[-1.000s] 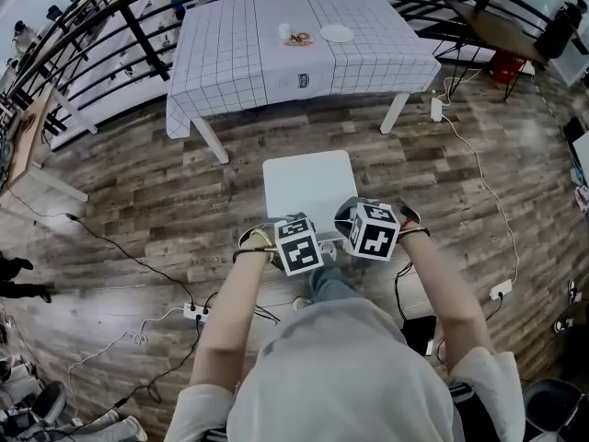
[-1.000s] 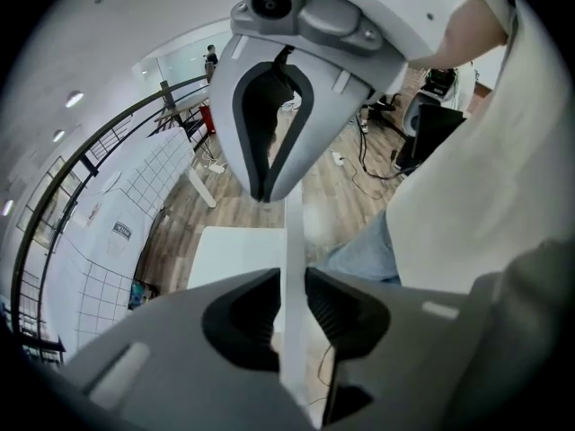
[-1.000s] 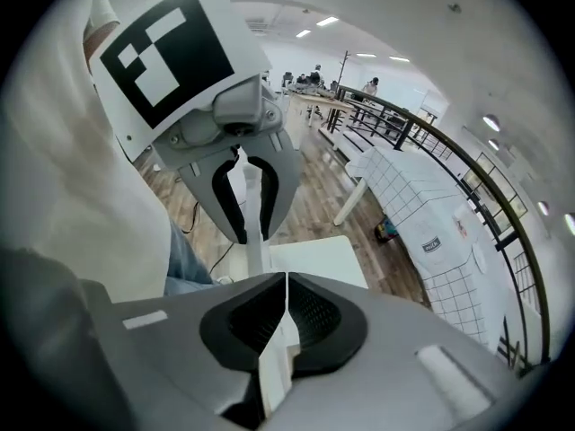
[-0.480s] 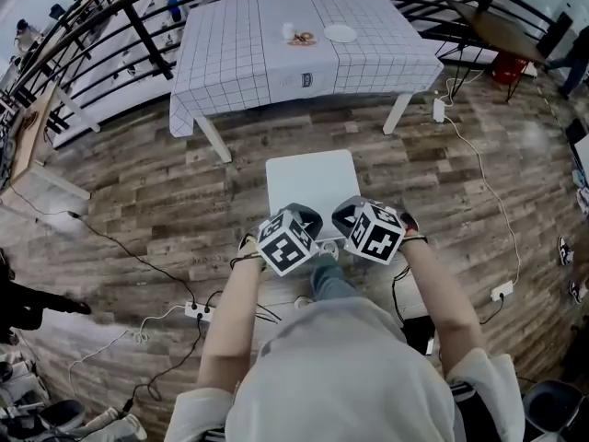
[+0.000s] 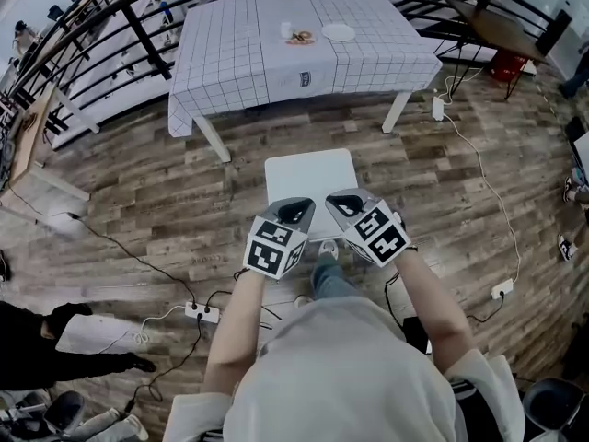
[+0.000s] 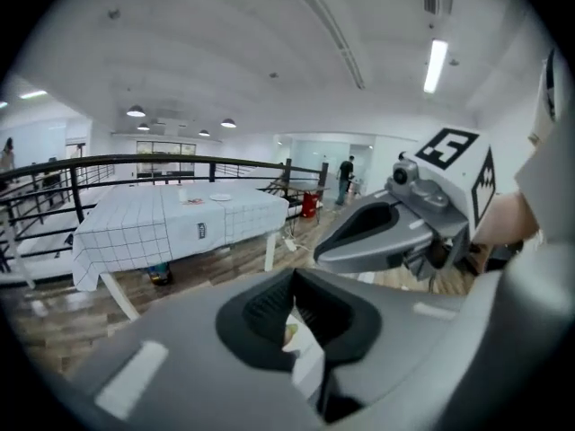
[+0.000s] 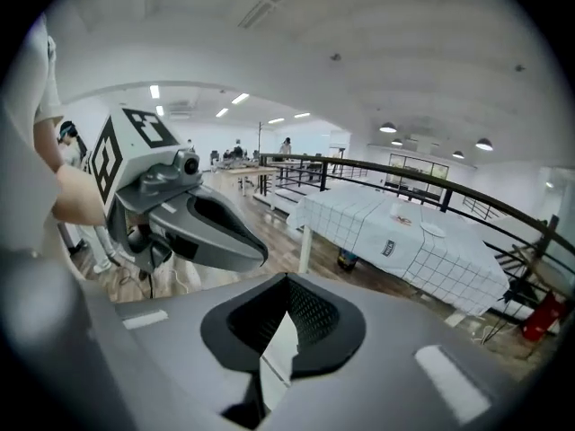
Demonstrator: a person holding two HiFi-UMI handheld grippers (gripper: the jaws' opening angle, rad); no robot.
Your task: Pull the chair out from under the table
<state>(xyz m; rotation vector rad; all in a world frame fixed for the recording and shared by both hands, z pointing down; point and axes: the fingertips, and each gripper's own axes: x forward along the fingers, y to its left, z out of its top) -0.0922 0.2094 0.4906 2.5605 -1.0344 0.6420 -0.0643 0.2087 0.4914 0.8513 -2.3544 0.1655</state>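
Note:
The chair (image 5: 309,180), a white square seat, stands on the wooden floor well out from the table (image 5: 230,58) with the checked cloth. My left gripper (image 5: 295,209) and right gripper (image 5: 340,200) hover side by side over the seat's near edge, both shut with nothing in them. In the left gripper view the jaws (image 6: 294,320) are closed, with a sliver of white seat below them, and the right gripper (image 6: 377,232) hangs just beside. In the right gripper view the jaws (image 7: 280,330) are closed too, and the left gripper (image 7: 202,227) is close at the left.
A plate (image 5: 338,32) and a cup (image 5: 285,29) sit on the table. A black railing (image 5: 138,28) runs behind it. Cables and a power strip (image 5: 201,312) lie on the floor at my left, another strip (image 5: 502,290) at the right. A person's arm (image 5: 83,334) reaches in at lower left.
Both grippers have lifted off the chair's near edge and rolled, so their marker cubes now tilt outward. The chair has stayed put. A person has come in at lower left.

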